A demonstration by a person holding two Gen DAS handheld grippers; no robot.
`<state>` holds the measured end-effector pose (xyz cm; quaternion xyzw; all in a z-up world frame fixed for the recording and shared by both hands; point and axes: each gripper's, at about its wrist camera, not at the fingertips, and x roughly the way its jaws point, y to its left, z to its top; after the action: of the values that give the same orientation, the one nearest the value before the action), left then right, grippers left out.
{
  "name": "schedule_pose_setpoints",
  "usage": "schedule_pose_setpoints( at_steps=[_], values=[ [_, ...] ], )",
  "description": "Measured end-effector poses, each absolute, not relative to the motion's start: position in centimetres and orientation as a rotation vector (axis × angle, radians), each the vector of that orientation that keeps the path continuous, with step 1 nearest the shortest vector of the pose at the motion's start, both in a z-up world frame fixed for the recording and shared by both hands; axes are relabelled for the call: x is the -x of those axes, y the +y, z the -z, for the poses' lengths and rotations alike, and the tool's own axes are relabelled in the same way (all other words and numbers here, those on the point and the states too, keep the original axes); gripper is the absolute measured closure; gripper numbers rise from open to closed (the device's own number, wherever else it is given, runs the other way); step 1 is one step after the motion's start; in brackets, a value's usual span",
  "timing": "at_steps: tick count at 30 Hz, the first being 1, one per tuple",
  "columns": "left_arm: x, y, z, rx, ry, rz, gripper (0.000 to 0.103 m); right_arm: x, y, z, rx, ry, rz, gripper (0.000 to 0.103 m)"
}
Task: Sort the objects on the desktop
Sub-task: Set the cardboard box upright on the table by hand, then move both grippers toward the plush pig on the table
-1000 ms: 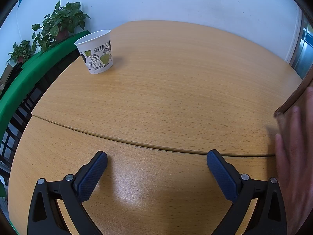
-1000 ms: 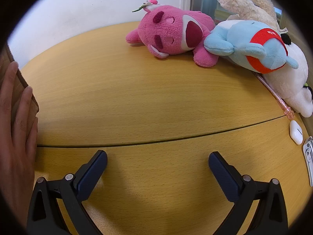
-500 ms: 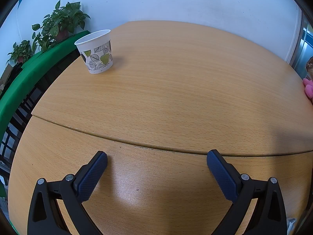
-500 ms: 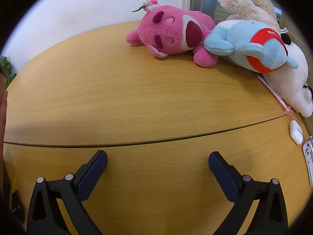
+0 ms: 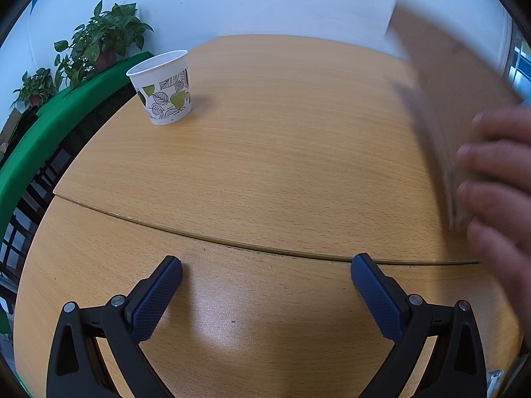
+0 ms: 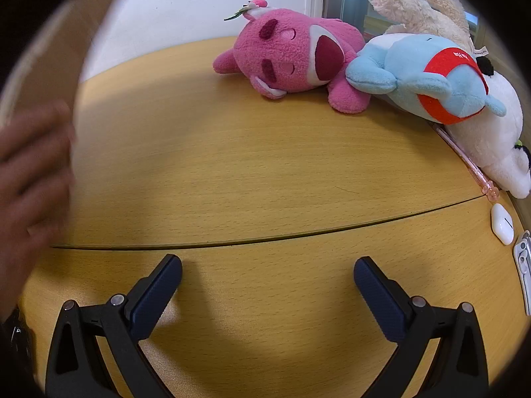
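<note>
Both the left gripper and the right gripper hover low over the wooden table with jaws spread wide and empty. A bare hand holds a blurred brown board between the two views. A leaf-print paper cup stands upright far left; a pink plush, a blue plush and a white plush lie far right.

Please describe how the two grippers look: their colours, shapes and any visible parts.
The left gripper and the right gripper look alike. Each has a black plastic frame with triangular cut-outs and round silver screws. Its two fingers carry dark blue pads with a fine dotted texture, narrowing towards rounded tips. No cables or markings are visible.
</note>
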<state>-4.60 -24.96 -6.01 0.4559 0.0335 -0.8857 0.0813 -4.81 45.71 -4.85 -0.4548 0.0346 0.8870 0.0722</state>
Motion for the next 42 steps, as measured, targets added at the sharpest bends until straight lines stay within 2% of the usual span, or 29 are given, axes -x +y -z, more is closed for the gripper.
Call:
schedule_pose_setpoints(
  at_steps=[30, 35, 38, 42],
  values=[
    [4.7, -25.0, 6.0, -1.357, 0.108, 2.641, 0.000, 4.7, 45.6, 4.7, 1.361, 0.113, -2.656, 0.000],
    [3.7, -24.4, 5.7, -1.426, 0.117, 2.627, 0.000, 2.7, 44.7, 4.4, 1.446, 0.135, -2.593, 0.000],
    [0.1, -23.6, 3.9, -1.367, 0.266, 2.727, 0.000, 0.0, 44.2, 4.0, 1.453, 0.227, -2.609, 0.000],
    [-7.3, -20.3, -2.2, -1.157, 0.268, 2.903, 0.000, -5.1, 42.6, 1.2, 1.377, 0.393, -2.731, 0.000]
  ],
)
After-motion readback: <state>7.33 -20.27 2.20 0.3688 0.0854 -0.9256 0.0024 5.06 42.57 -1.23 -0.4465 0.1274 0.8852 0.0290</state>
